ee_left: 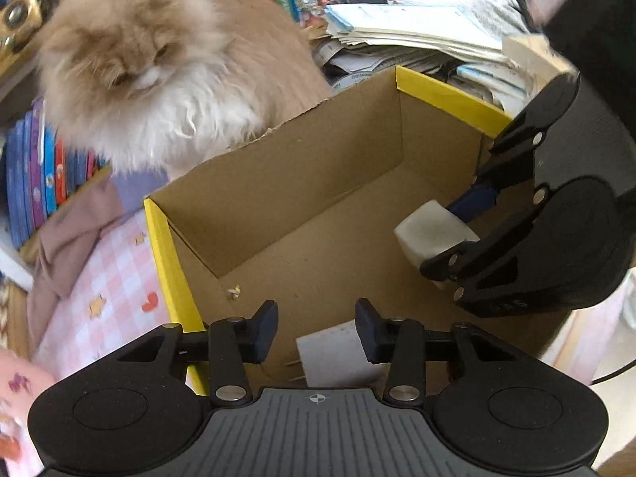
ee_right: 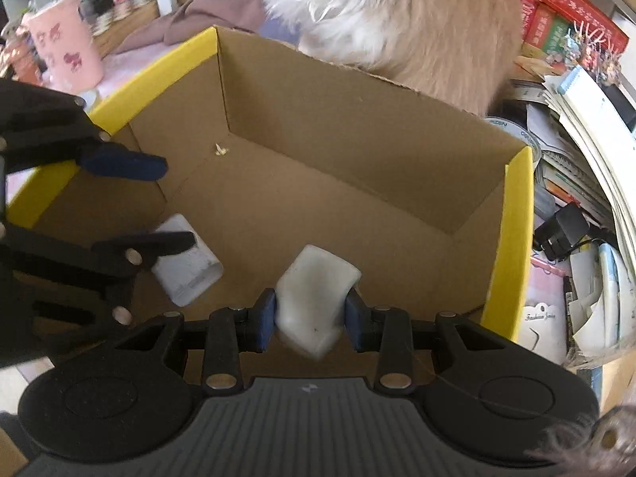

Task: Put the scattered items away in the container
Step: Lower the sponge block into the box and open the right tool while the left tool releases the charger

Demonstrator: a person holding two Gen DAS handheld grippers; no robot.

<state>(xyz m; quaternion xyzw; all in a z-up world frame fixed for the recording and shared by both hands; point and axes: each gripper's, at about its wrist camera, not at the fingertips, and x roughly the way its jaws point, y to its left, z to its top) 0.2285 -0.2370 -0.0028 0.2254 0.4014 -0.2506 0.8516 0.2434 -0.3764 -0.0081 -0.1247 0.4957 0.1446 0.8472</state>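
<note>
While both tools tilt steeply down into the cardboard box point(ee_right: 357, 151), the right hand-held gripper point(ee_right: 310, 314) pinches a white block point(ee_right: 314, 298) above the box floor; the left hand-held gripper point(ee_left: 316, 328) hangs spread over a white tube point(ee_left: 330, 353) lying inside.

The cat point(ee_right: 397, 12) is running off the top edge in the right wrist view, its head out of sight; in the left wrist view the box point(ee_left: 278, 183) wall is hiding its lower body. The left gripper point(ee_left: 317, 330) is covering part of the white tube point(ee_left: 330, 353) near the box's near wall, so whether its pads are touching it is unclear. The right gripper point(ee_right: 310, 318) is hiding the sides of the white block point(ee_right: 314, 298). The papers point(ee_right: 588, 151) at the right edge are blurring, their print unreadable.
</note>
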